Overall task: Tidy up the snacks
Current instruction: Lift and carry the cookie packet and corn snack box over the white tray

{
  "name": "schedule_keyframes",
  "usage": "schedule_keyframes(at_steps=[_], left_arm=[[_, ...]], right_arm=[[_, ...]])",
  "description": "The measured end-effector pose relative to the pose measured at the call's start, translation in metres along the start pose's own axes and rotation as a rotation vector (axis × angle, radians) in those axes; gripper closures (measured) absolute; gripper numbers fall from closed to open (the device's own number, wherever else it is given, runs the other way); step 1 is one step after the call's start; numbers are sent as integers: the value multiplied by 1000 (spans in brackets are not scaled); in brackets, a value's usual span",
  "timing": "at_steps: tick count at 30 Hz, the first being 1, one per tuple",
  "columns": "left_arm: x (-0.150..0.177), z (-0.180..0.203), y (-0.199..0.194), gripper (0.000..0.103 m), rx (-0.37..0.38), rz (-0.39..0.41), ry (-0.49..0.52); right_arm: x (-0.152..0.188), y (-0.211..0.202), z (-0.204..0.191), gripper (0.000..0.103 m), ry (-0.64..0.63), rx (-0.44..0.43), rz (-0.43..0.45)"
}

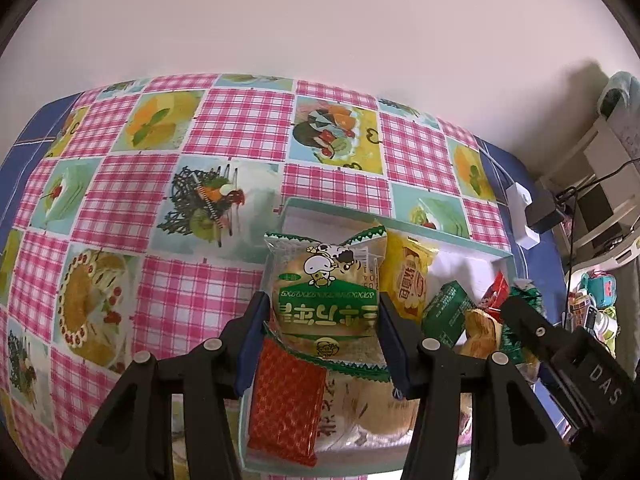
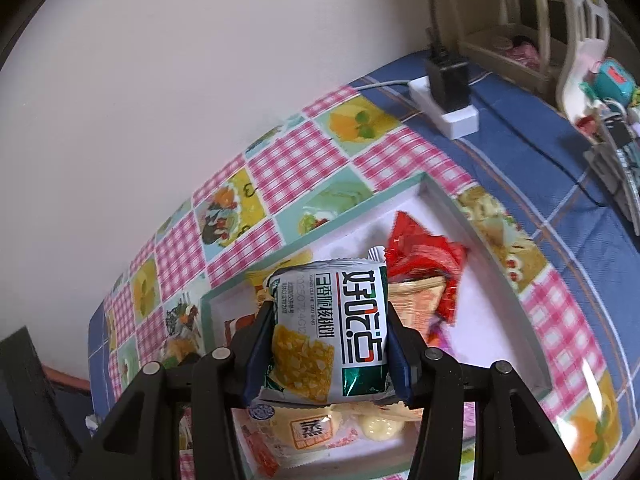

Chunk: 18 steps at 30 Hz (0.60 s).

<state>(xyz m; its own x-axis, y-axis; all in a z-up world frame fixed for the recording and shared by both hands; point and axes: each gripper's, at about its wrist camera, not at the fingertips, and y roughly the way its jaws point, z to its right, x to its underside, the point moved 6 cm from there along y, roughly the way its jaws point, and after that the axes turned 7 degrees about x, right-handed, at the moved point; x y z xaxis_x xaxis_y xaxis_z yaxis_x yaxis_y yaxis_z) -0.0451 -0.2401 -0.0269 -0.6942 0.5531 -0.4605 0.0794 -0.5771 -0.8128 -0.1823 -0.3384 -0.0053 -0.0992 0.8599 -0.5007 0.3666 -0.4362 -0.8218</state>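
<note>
A green-and-clear cow-printed bread packet (image 1: 326, 300) is clamped by the left gripper (image 1: 323, 334); a white-and-green walnut-cake packet (image 2: 330, 332) by the right gripper (image 2: 329, 354). The pale-green-rimmed white tray (image 1: 472, 246) is largely hidden beneath them.

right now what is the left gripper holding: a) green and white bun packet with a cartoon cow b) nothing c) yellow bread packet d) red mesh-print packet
a: the left gripper has its pads pressed on both sides of the cow-print bun packet, held over the snack tray.
</note>
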Motion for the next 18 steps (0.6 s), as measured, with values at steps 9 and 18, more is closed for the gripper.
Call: schedule_keyframes(at_steps=[9,18], left_arm=[[-4,2,24,48,21,6,2],[-4,9,36,48,22,-7,18]], right_arm=[[3,16,-5,50,-24,6,-28],[3,20,-6,50,-28,18,-39]])
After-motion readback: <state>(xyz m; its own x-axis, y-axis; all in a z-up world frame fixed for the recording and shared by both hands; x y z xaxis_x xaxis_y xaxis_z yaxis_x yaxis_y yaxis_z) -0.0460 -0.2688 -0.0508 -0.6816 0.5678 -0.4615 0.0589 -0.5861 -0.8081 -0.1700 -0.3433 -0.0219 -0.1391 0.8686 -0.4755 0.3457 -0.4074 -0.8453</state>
